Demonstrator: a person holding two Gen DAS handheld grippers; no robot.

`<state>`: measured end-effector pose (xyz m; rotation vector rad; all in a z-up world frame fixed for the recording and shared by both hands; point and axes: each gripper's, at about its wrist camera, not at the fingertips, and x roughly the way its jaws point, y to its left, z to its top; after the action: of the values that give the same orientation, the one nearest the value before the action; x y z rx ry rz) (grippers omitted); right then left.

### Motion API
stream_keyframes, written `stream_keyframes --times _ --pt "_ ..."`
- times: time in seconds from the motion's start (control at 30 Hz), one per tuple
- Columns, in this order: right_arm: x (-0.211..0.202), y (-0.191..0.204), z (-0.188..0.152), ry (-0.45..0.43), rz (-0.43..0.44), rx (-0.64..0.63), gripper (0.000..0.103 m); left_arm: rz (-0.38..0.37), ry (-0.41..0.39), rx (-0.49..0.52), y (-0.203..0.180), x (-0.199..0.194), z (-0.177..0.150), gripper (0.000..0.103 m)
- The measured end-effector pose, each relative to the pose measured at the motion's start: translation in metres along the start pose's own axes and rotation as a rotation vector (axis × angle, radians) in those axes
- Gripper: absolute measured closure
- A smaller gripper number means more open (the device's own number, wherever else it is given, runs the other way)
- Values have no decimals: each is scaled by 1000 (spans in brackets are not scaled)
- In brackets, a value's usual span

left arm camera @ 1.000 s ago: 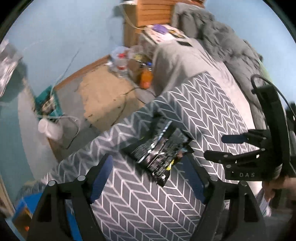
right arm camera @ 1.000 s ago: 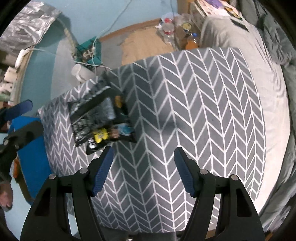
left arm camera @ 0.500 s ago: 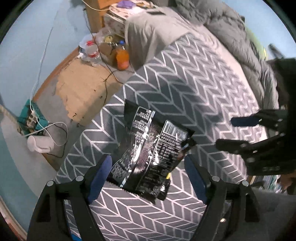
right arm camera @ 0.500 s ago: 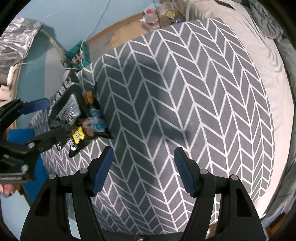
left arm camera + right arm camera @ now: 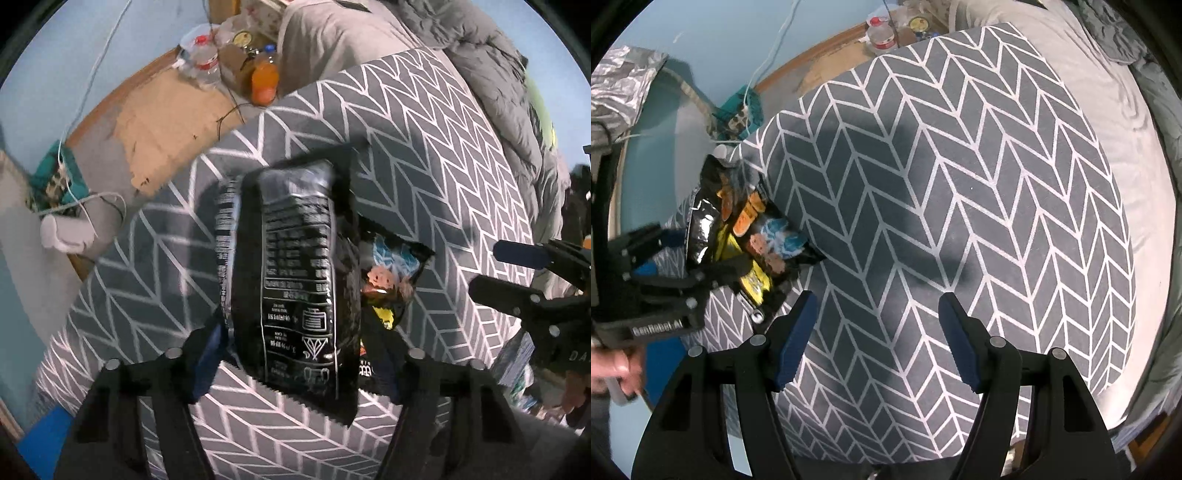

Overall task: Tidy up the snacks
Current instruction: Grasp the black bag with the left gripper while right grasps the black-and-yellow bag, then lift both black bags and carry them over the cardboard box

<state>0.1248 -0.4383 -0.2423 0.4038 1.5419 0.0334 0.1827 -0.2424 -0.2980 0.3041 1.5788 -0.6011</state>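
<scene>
A black snack bag (image 5: 295, 273) with white print stands on edge between the fingers of my left gripper (image 5: 299, 354), which is closed around its lower part and lifts it off a second bag (image 5: 391, 273) with colourful print lying on the grey chevron cloth (image 5: 424, 147). In the right wrist view the left gripper (image 5: 690, 258) grips the shiny black bag (image 5: 701, 229) over the colourful bag (image 5: 768, 240). My right gripper (image 5: 875, 325) is open and empty above the cloth's middle; it also shows in the left wrist view (image 5: 524, 273).
The chevron cloth (image 5: 960, 184) covers a bed with grey bedding (image 5: 498, 74) behind. On the floor at the far edge stand an orange drink bottle (image 5: 264, 79), a water bottle (image 5: 205, 59), a cardboard box and a teal power strip (image 5: 55, 177) with cables.
My left gripper has moved in on the black bag and closed on it, tipping it up on edge. The colourful bag underneath has come into sight. The right gripper stays open.
</scene>
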Motion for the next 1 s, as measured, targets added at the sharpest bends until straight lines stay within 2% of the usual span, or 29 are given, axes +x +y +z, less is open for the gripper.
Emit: stream_keyframes --times 0.17,0.27,0.33,0.67,0.87,1.0 --pt "-3 2 7 -2 3 -7 31 -50 -15 -96 -3 -1 -14 50" --pt "-2 9 6 4 1 -17 31 -81 -35 -152 1 -2 -22 52" --pt "-2 14 2 1 1 -20 31 -85 -45 -182 3 -1 -31 57" --pt "14 47 -3 16 26 -27 29 -111 -128 -329 23 -26 -80 58" --pt "28 81 2 15 36 -23 26 -61 -162 -402 38 -38 -102 58" --pt "44 88 11 32 29 37 26 -39 -172 -440 50 -44 -123 58"
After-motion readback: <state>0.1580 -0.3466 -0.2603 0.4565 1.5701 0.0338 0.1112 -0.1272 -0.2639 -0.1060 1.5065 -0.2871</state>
